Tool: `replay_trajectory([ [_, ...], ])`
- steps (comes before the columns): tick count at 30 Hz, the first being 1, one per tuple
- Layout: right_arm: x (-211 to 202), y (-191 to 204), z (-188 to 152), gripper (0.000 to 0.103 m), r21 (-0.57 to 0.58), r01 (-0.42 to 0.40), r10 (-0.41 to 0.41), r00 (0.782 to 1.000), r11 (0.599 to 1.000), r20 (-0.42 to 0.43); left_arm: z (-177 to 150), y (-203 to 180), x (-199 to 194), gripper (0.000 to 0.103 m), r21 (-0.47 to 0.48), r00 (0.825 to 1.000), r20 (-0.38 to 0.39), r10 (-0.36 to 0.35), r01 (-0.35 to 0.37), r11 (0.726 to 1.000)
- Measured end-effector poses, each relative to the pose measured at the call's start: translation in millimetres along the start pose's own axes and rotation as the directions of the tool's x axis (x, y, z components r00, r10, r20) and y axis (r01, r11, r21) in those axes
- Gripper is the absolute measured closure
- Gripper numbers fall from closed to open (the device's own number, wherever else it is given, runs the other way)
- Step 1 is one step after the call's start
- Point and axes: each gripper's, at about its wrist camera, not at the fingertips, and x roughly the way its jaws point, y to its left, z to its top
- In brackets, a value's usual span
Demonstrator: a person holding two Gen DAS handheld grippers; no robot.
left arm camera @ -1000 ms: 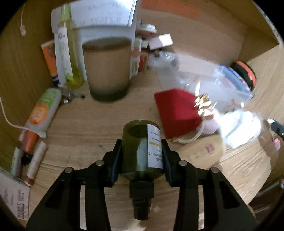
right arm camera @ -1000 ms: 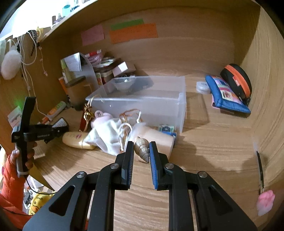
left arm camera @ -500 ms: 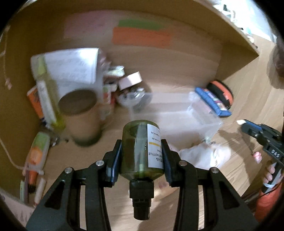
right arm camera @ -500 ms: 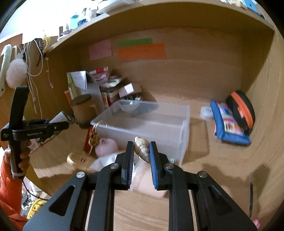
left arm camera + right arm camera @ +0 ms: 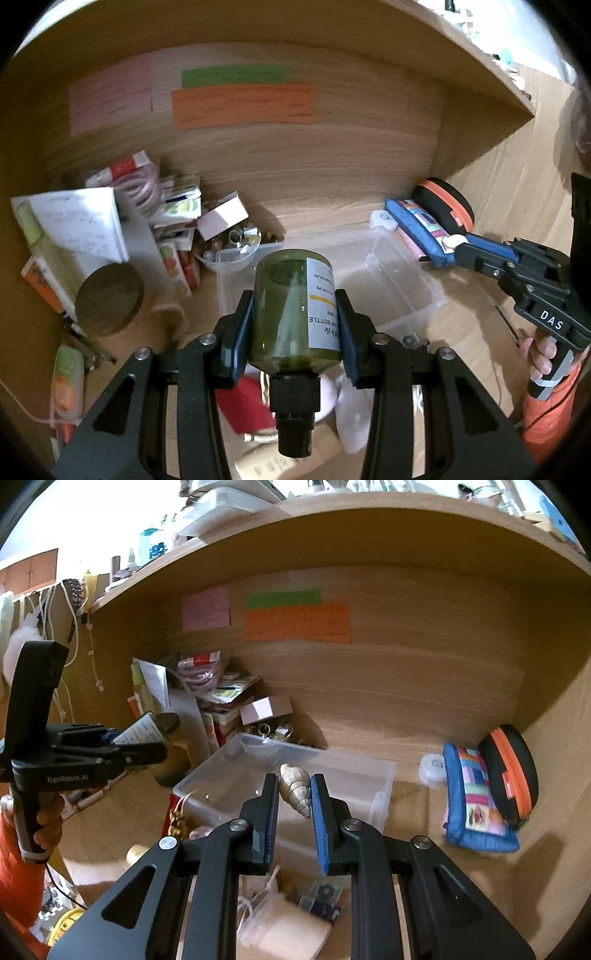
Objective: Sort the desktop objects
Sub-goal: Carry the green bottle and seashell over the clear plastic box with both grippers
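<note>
My left gripper [image 5: 295, 314] is shut on a dark green bottle [image 5: 291, 321] with a white label, held in the air with its black cap toward the camera, above the near edge of a clear plastic bin [image 5: 388, 280]. My right gripper [image 5: 293, 794] is shut on a small beige spiral shell [image 5: 295, 788], held above the same bin [image 5: 354, 775]. Each gripper shows in the other's view, the right one [image 5: 458, 245] at the right and the left one [image 5: 147, 738] at the left.
Boxes, papers and a brown cup [image 5: 109, 299] crowd the back left corner. A blue pouch [image 5: 472, 797] and a black-and-orange case [image 5: 509, 771] lie at the right. A red box [image 5: 243, 406], white cloth and small items lie in front of the bin.
Both grippers have risen from the desk with their objects and moved toward the bin. The views now look higher, at the back wall with its coloured notes.
</note>
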Motion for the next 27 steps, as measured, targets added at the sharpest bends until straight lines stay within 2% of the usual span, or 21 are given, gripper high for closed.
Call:
replay_trajectory([
  [9, 49.4, -14.6, 16.0, 0.087, -0.005, -0.019, 0.018, 0.998, 1.0, -0.067, 14.6, 3.4, 46.7, 0.062, -0.017, 0.998, -0.059, -0.013, 0.012, 1.0],
  [16, 88.9, -16.2, 13.5, 0.087, -0.02, -0.02, 0.017, 0.99, 1.0, -0.141, 17.7, 8.0, 83.8, 0.062, -0.013, 0.994, -0.109, -0.009, 0.008, 1.0],
  [27, 142.2, -15.3, -2.8, 0.087, -0.027, -0.047, 0.037, 0.958, 0.999, -0.284, 4.0, 25.9, 134.0, 0.062, -0.057, 0.975, -0.222, -0.033, 0.02, 0.998],
])
